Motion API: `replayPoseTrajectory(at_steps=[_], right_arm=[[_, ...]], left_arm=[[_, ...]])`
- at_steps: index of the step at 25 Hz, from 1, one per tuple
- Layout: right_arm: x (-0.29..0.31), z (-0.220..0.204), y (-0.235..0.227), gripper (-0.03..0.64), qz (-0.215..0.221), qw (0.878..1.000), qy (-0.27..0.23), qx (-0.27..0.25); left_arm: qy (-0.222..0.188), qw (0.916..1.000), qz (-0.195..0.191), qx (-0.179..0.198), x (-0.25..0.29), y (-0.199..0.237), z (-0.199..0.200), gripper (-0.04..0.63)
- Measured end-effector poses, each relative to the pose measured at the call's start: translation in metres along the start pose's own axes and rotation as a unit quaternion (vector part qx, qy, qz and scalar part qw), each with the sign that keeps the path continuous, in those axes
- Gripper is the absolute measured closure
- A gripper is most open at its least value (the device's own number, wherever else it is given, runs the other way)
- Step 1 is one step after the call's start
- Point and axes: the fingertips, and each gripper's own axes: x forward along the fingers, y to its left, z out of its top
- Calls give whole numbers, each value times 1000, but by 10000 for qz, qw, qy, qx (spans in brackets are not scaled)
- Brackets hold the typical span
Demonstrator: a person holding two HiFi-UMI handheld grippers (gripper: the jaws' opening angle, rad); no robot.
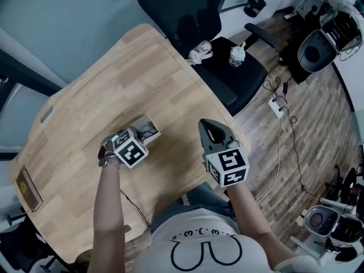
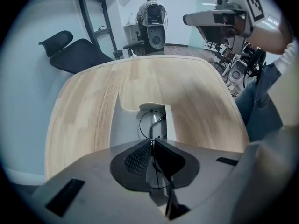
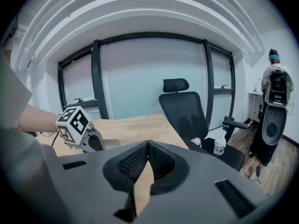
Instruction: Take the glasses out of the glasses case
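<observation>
An open light-grey glasses case (image 1: 149,124) lies near the middle of the wooden table (image 1: 114,84). In the left gripper view the case (image 2: 126,125) holds thin black wire-rimmed glasses (image 2: 155,120). My left gripper (image 2: 152,141) points steeply down into the case, jaws together with the thin wire of the glasses running between the pads. In the head view the left gripper (image 1: 138,136) hides most of the case's inside. My right gripper (image 1: 206,124) hangs to the right above the table's edge, shut and empty (image 3: 148,143).
A black office chair (image 1: 193,16) stands past the table's far edge, with a cup (image 1: 236,54) and a white bundle (image 1: 200,52) on its seat. A brown flat item (image 1: 27,187) lies at the table's left end. A power strip (image 1: 276,107) and cables lie on the floor.
</observation>
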Motion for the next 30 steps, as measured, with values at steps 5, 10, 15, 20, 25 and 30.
replayPoseTrajectory(at_steps=[5,10,15,20,25,30], right_arm=[[0,2,11,565,65,10000,-29,-42],[-4,11,22,565,95,9998,-151,-85],[-12,18,37,565,107,9994,-272,-167],[-25,28,53,565,85,9985,-435,-311],[-48,38,71,565,-24,9969,-651,-439],[-72,42,91,565,-156,9951,-810,-550]], left_arm=[[-176,9997,122,-65,-5,0,1,573],[-453,9964,711,62,-26,4,2,577],[-820,9877,1324,117,-55,13,7,577],[-1337,9735,1855,-94,-90,15,11,577],[-2028,9529,2209,-447,-128,6,10,577],[-2802,9228,2446,-1001,-165,-2,2,577]])
